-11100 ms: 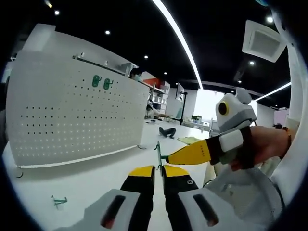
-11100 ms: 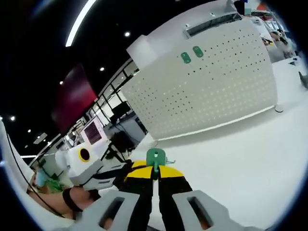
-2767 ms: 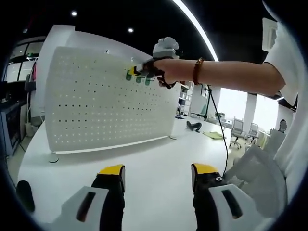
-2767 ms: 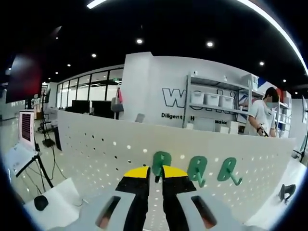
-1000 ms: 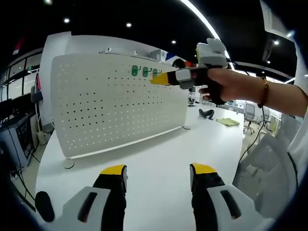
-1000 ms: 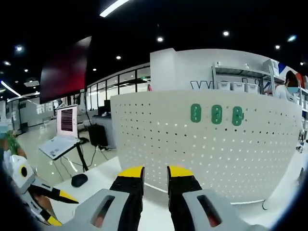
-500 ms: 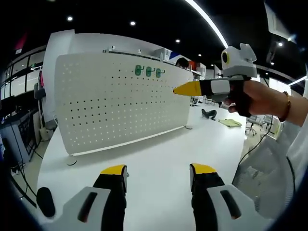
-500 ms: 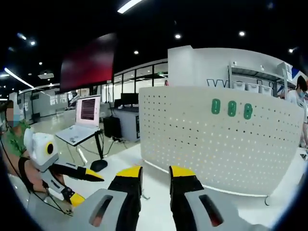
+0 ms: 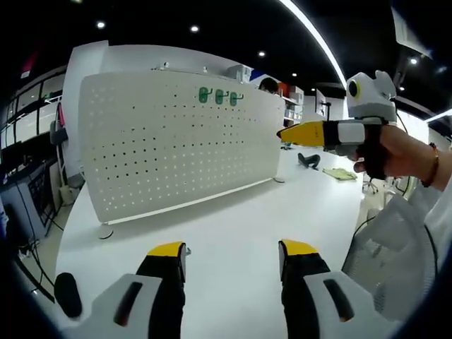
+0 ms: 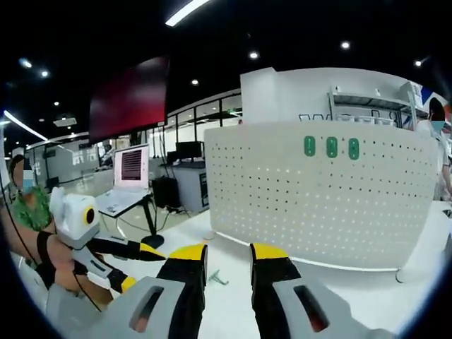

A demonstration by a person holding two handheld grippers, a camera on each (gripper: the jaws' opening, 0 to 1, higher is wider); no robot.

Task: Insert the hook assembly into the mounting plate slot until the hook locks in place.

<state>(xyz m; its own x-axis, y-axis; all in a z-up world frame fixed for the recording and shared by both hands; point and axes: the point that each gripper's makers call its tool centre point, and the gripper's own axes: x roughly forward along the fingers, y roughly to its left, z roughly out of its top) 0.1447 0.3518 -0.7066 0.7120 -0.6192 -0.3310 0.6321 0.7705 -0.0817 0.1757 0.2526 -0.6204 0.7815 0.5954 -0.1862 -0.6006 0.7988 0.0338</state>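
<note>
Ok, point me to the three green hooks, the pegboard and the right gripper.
green hooks [image 10: 331, 147]: right gripper view, face of the middle hook.
pegboard [image 9: 162, 141]: left gripper view, middle of the perforated white panel.
right gripper [image 9: 282, 133]: left gripper view, tip of its yellow jaws.

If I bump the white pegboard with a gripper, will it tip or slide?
The pegboard stands tall and thin on small feet, so it probably rocks or skids under a push. Its curve may add stiffness. The three green hooks sit near the top, where pushing gives most leverage.

dark ceiling; white table; shelving
</note>
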